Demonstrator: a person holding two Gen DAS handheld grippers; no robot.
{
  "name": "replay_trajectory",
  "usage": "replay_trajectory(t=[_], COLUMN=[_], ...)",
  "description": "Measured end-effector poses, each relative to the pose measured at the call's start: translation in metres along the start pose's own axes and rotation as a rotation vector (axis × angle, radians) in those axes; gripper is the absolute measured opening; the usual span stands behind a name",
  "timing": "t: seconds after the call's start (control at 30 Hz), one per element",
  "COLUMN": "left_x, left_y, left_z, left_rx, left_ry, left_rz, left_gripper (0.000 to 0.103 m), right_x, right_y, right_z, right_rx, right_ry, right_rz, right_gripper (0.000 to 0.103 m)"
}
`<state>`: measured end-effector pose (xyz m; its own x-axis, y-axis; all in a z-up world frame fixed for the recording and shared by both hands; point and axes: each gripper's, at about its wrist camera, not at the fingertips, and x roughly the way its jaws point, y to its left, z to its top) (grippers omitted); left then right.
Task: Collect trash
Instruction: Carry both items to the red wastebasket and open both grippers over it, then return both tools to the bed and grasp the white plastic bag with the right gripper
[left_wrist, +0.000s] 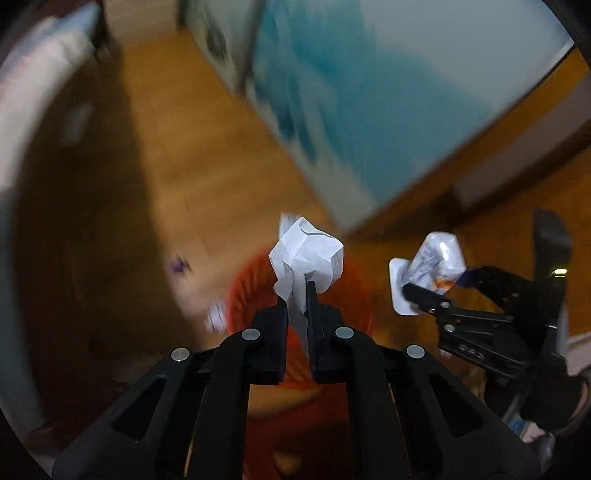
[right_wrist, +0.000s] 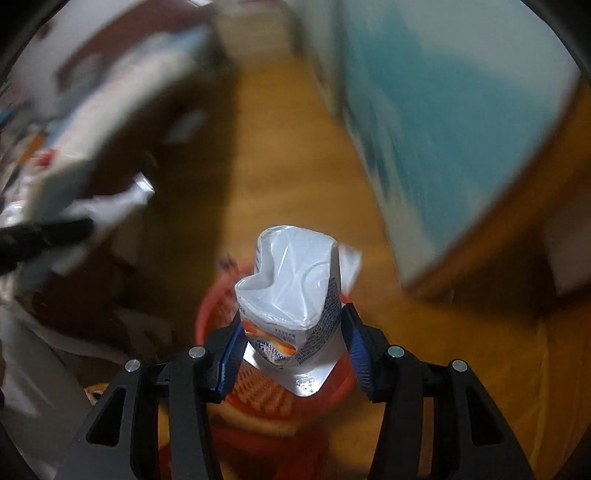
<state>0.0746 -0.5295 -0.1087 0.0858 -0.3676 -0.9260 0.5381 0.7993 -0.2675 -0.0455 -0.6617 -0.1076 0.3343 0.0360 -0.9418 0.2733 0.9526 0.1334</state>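
A wooden floor (left_wrist: 192, 177) fills most of both views, badly blurred. A large blue-and-white slab (left_wrist: 369, 92) is seen lying across it at upper right; what it is cannot be told through the blur. A pale, smeared mass (right_wrist: 110, 110) is seen at upper left in the right wrist view, and it cannot be made out either.

A red basket (right_wrist: 332, 384) with a slatted wall is seen on the floor below both grippers. In the left wrist view only a blurred red ring (left_wrist: 243, 288) of it shows, behind the fingers.

The right gripper (right_wrist: 291, 350) is closed part-way on a crushed white cup (right_wrist: 291, 291), held between the blue pads (right_wrist: 232, 354) above the basket. The cup's long axis runs along the fingers, with its dented end pointing away from the camera and its flat flanged end toward the camera. In the left wrist view the same cup (left_wrist: 436, 262) is seen side-on, its long axis tilted, with the flange at lower left.

The left gripper (left_wrist: 297, 295) is closed almost fully on a crumpled white paper (left_wrist: 306, 254). The thin tail of the paper is pinched between the fingers, and the wadded bulk stands beyond the tips, pointing forward over the basket.

A small purple scrap (left_wrist: 180, 264) and a pale scrap (left_wrist: 216, 317) are seen on the floor left of the basket, both blurred.
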Motion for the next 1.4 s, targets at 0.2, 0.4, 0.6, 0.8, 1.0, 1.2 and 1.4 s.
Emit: replay_trajectory(t=[0.2, 0.4, 0.6, 0.8, 1.0, 1.2, 1.4], left_x=[0.073, 0.095, 0.081, 0.060, -0.026, -0.186, -0.288], left_y=[0.002, 0.013, 0.007, 0.005, 0.015, 0.058, 0.160], left_z=[0.003, -0.002, 0.004, 0.003, -0.003, -0.037, -0.120], left_rx=[0.005, -0.054, -0.050, -0.054, -0.083, -0.091, -0.251], left_ry=[0.139, 0.188, 0.131, 0.071, -0.197, -0.588, -0.789], left_rz=[0.042, 0.053, 0.087, 0.077, 0.081, 0.225, 0.454], left_gripper=[0.008, 0.015, 0.062, 0.062, 0.062, 0.062, 0.073], right_x=[0.073, 0.098, 0.091, 0.071, 0.013, -0.072, -0.121], right_y=[-0.012, -0.012, -0.010, -0.002, 0.046, 0.145, 0.279], right_z=[-0.015, -0.021, -0.026, -0.016, 0.023, 0.072, 0.090], right_rx=[0.060, 0.079, 0.067, 0.051, -0.100, -0.287, -0.418], right_ry=[0.110, 0.149, 0.125, 0.086, -0.090, -0.355, -0.494], right_rz=[0.021, 0.038, -0.002, -0.002, -0.050, 0.028, 0.235], right_gripper=[0.051, 0.070, 0.077, 0.076, 0.075, 0.075, 0.076])
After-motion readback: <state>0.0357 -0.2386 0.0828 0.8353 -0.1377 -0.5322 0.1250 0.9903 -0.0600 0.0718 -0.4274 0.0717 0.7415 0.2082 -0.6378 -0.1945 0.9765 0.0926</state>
